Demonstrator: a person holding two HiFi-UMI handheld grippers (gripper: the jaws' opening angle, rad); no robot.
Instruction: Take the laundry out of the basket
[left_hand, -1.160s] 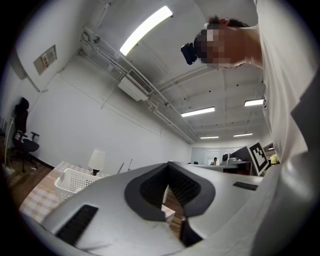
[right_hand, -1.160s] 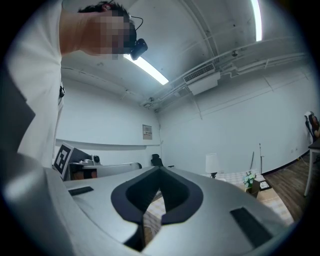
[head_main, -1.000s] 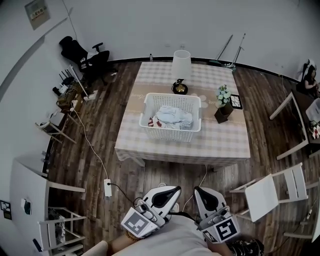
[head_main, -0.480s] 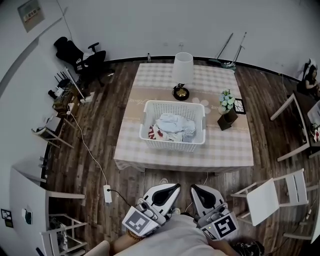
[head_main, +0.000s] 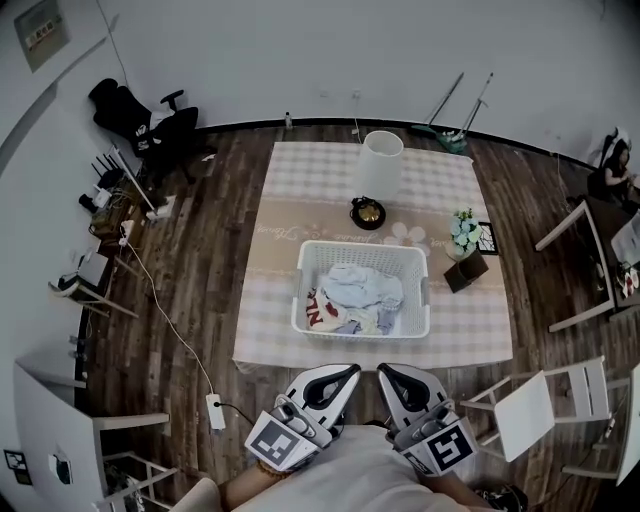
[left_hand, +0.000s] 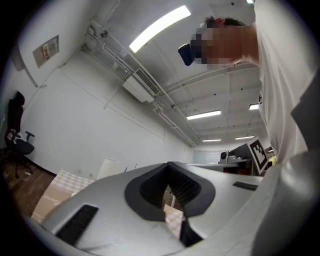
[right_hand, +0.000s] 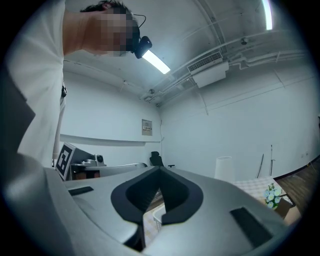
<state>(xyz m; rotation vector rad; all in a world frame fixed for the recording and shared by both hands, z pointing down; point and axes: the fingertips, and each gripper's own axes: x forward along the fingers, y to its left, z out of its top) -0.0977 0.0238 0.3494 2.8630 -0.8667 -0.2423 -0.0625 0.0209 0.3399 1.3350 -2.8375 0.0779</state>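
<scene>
A white slatted laundry basket (head_main: 309, 296) stands on the near half of a table with a checked cloth (head_main: 275, 330). Inside it lies crumpled laundry (head_main: 362, 287): pale blue and white pieces, and one with red print at the left. My left gripper (head_main: 343, 372) and right gripper (head_main: 387, 372) are held close to my body, just short of the table's near edge, both shut and empty. In the left gripper view the left gripper (left_hand: 168, 165) points upward, jaws together. The right gripper (right_hand: 160, 170) looks the same in the right gripper view.
Behind the basket stand a white-shaded lamp (head_main: 379, 166), a flower pot (head_main: 464, 236) and a picture frame (head_main: 488, 237). A white chair (head_main: 528, 409) is at the table's near right corner. A power strip (head_main: 215, 411) and its cable lie on the floor to the left. An office chair (head_main: 140, 112) is at the far left.
The table and basket have come closer and lower in the head view as I step towards them. Both grippers stay shut near my body.
</scene>
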